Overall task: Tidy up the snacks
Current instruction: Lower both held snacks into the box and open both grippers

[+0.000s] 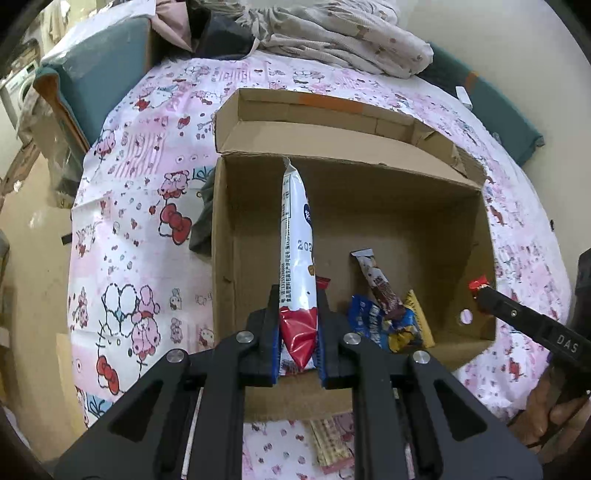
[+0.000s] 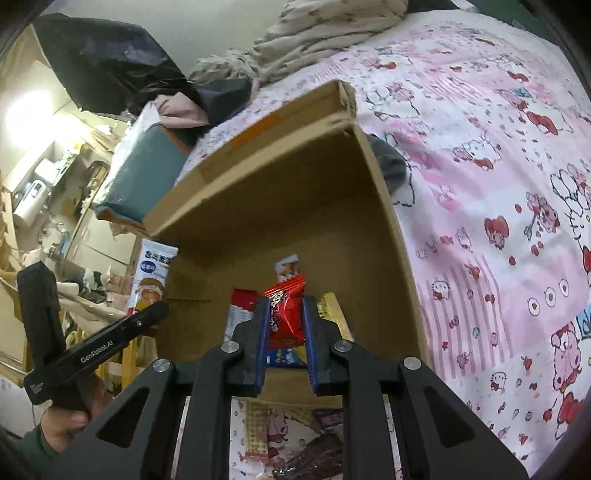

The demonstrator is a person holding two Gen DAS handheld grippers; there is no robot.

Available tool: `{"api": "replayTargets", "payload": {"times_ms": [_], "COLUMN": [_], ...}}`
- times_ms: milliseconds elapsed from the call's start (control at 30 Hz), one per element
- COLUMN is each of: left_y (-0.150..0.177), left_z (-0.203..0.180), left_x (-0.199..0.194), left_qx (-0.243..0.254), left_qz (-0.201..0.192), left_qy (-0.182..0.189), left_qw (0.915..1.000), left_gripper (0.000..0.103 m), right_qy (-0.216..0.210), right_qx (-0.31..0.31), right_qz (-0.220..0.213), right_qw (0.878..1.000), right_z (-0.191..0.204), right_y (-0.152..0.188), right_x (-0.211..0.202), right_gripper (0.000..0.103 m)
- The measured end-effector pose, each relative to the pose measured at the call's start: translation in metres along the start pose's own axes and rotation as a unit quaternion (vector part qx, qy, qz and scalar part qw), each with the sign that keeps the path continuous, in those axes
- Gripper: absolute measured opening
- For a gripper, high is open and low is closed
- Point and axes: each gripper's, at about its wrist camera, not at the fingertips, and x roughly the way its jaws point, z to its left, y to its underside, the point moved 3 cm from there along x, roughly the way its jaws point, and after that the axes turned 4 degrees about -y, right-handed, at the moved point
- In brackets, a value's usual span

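Note:
An open cardboard box (image 1: pixel 229 229) lies on a pink cartoon-print sheet; it also shows in the right wrist view (image 2: pixel 384 206). My left gripper (image 1: pixel 298 295) is shut on a long white and red snack packet (image 1: pixel 295 221), held over the box's near edge. My right gripper (image 2: pixel 286 306) is shut on a small red candy packet (image 2: pixel 286 314), above the box's near side. That gripper shows at the right of the left wrist view (image 1: pixel 480 290). Several snacks (image 1: pixel 388 314) lie in the box's near right corner.
More snack packets lie on the sheet in front of the box (image 1: pixel 330 443) (image 2: pixel 314 458). Piled clothes and bedding (image 1: pixel 332 33) sit beyond the box. A teal cushioned bench (image 1: pixel 99 81) stands at the far left. A dark cloth (image 1: pixel 201 225) lies by the box's left wall.

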Motion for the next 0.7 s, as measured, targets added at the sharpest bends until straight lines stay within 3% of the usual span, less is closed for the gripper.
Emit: {"api": "replayTargets", "payload": {"times_ms": [200, 633, 700], "left_y": [0.001, 0.002, 0.003], "left_z": [-0.012, -0.017, -0.018], "left_x": [0.005, 0.010, 0.009], "left_qx": [0.031, 0.027, 0.033], "left_qz": [-0.014, -0.001, -0.004], "left_qy": [-0.016, -0.007, -0.013], "left_qw": [0.9993, 0.9996, 0.9994], "left_gripper": [0.012, 0.013, 0.017], "right_qy": [0.011, 0.010, 0.008], "right_qx": [-0.005, 0.000, -0.005], "right_qz": [0.004, 0.015, 0.015], "right_qw": [1.000, 1.000, 1.000], "right_z": [0.000, 0.002, 0.005], "right_y": [-0.001, -0.002, -0.002], "right_x": [0.006, 0.012, 0.013], "right_gripper": [0.019, 0.022, 0.029]}}
